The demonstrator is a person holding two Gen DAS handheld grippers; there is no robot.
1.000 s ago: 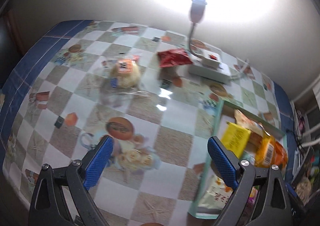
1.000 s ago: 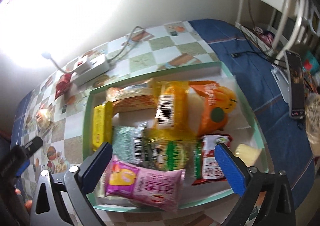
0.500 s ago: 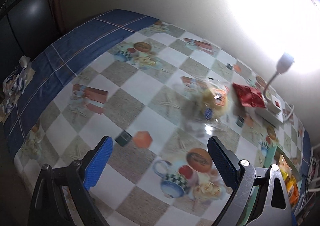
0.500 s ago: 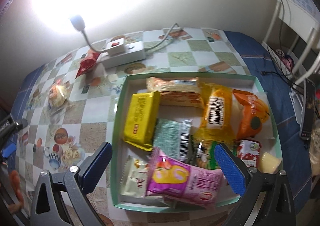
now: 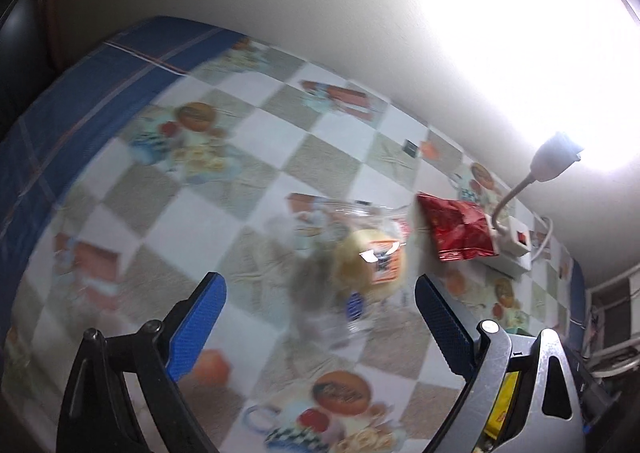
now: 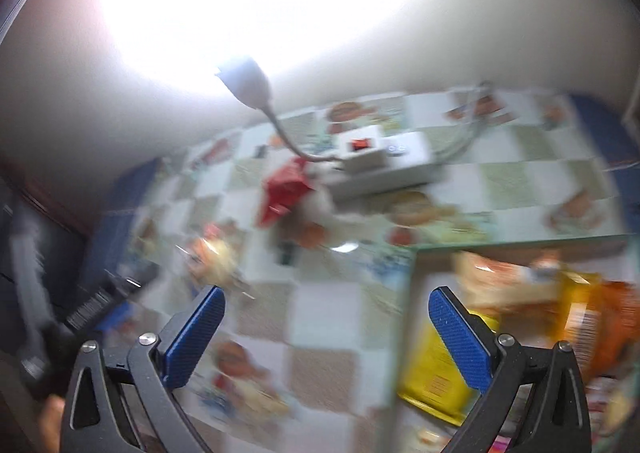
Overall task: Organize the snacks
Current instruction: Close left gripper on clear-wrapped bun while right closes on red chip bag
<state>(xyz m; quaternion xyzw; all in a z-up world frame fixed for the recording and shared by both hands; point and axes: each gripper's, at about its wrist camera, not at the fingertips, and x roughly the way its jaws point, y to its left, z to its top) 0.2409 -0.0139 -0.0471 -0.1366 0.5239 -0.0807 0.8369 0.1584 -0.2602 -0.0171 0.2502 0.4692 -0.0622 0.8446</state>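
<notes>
A round pale bun in a clear wrapper [image 5: 370, 267] lies on the checked tablecloth, just beyond and between the blue pads of my left gripper [image 5: 318, 295], which stands open and empty above it. A red snack packet [image 5: 456, 227] lies to its right against the power strip. In the blurred right wrist view my right gripper [image 6: 326, 311] is open and empty over the cloth. The bun [image 6: 214, 257] and red packet [image 6: 286, 191] lie ahead of it. The green tray [image 6: 412, 253] with a yellow packet [image 6: 436, 367] and orange packets [image 6: 600, 317] sits at its right.
A white power strip [image 6: 384, 163] with a lit gooseneck lamp [image 5: 554, 161] stands by the wall, its cable trailing right. The other gripper's dark body [image 6: 104, 293] shows at the left of the right wrist view. The cloth's blue border [image 5: 80, 101] marks the table's left edge.
My left gripper has closed in on the bun, which now lies between its pads in view. My right gripper swung left off the tray toward the power strip and red packet. Both stayed open.
</notes>
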